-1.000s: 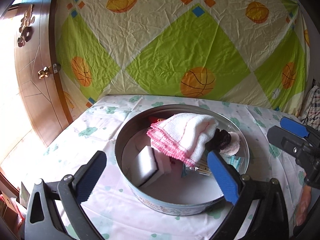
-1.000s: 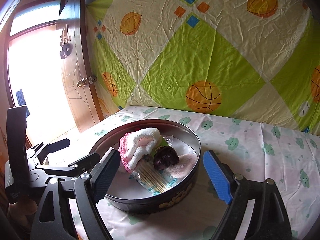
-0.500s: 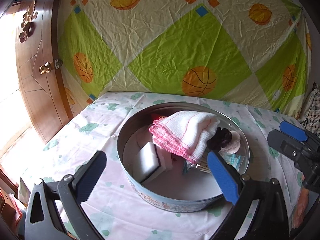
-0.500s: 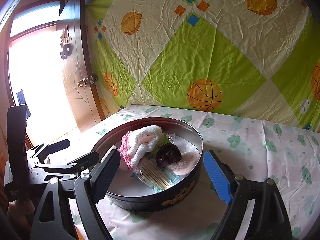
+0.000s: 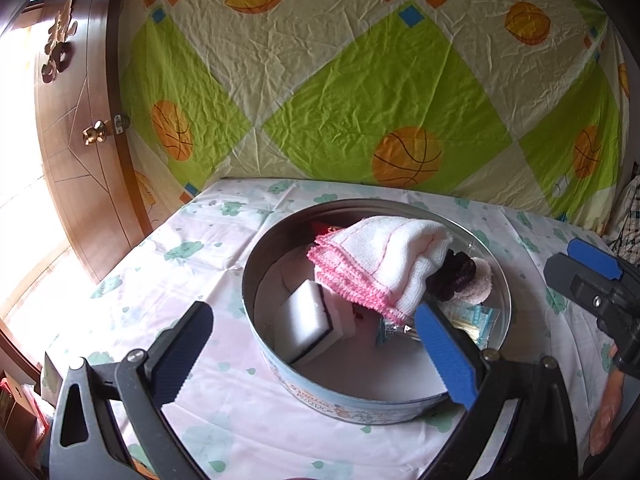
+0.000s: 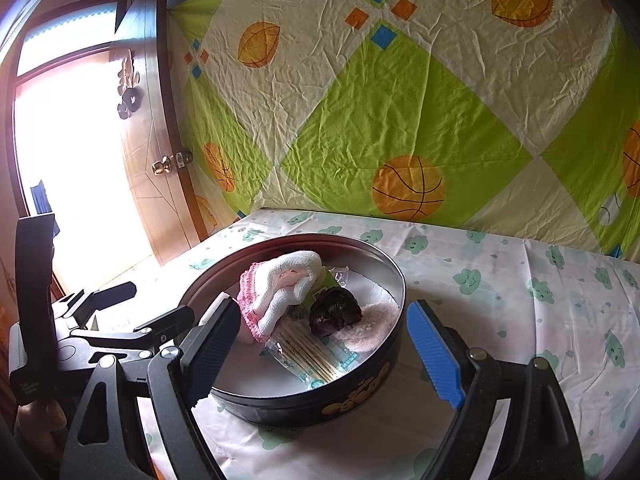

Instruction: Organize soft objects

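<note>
A round metal tin stands on the cloud-print sheet. In it lie a folded white towel with a pink edge, a white sponge, a dark scrunchie on a pink puff, and a packet of sticks. My left gripper is open and empty, just before the tin's near rim. My right gripper is open and empty, at the tin's right side; it shows in the left wrist view too.
A quilt with basketball print hangs behind the bed. A wooden door stands at the left, with bright light beside it. The sheet stretches to the right of the tin.
Both grippers have drawn back slightly from the tin; the tin looks a little farther and more to the right in the left wrist view. Nothing was taken or let go.
</note>
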{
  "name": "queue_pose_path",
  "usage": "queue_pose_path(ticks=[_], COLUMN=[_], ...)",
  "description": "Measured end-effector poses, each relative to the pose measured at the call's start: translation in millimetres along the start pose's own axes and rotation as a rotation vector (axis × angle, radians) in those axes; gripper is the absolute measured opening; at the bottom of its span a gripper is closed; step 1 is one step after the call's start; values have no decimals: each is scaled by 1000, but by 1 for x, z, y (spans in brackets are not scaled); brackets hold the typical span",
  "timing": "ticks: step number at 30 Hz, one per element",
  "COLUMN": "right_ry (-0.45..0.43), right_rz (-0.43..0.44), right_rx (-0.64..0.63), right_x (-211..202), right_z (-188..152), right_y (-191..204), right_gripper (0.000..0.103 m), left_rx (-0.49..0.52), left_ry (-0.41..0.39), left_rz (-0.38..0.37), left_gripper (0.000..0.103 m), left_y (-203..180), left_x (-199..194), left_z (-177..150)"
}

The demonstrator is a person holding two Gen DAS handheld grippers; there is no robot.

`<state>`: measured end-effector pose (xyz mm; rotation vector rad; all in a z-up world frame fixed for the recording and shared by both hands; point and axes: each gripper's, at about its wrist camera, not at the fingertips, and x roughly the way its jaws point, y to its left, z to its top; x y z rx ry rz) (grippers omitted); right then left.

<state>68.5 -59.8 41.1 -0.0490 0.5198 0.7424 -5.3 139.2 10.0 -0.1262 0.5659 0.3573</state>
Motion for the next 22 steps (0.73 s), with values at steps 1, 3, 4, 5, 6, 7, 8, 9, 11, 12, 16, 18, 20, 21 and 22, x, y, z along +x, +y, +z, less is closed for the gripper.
queue_pose_path(ticks=[1,3,4,5,6,7,8,9,11,12,16,18,20,21,22], right_ry=[-1,-1,0,0,1,3,5,8,10,11,13,12,13,13,13], right_rz=[1,1,1,0,0,0,0,1,3,3,5,5,5,6,7], right_rx=[-2,-6,-7,-8,-8,-7,-5,-3,0,0,1,0,0,1,1], right_x=[0,1,1,2,2,3,4,5,7,7,7,7,8,8,9], right_z=[0,0,0,-1,-2,-2,-3,-3,-4,-4,-5,-5,-6,-6,-6], right_y=[1,2,3,4,3,3,3,2,2,2,2,2,3,3,3], right_gripper=[87,87,87,87,87,87,87,87,87,87,87,87,87,87,87], left_rx=[-4,-9,-10,-11,-11,-12,-13,-14,-12,-8,2,2,3,3,4], left_ry=[0,3,5,6,7,8,9,10,9,4,-12,-17,-19,-18,-17], left_rz=[1,-1,-1,1,2,2,2,1,7,11,22,20,16,10,7], left_gripper=[102,102,102,102,102,102,102,102,102,102,102,102,102,102,102], left_y=[1,3,3,4,4,5,5,5,5,5,3,3,3,3,3], left_x=[0,0,0,0,1,1,1,2,2,2,0,-1,-2,-3,-3], left_z=[0,0,0,1,1,1,1,1,0,0,-2,-2,-2,-3,-3])
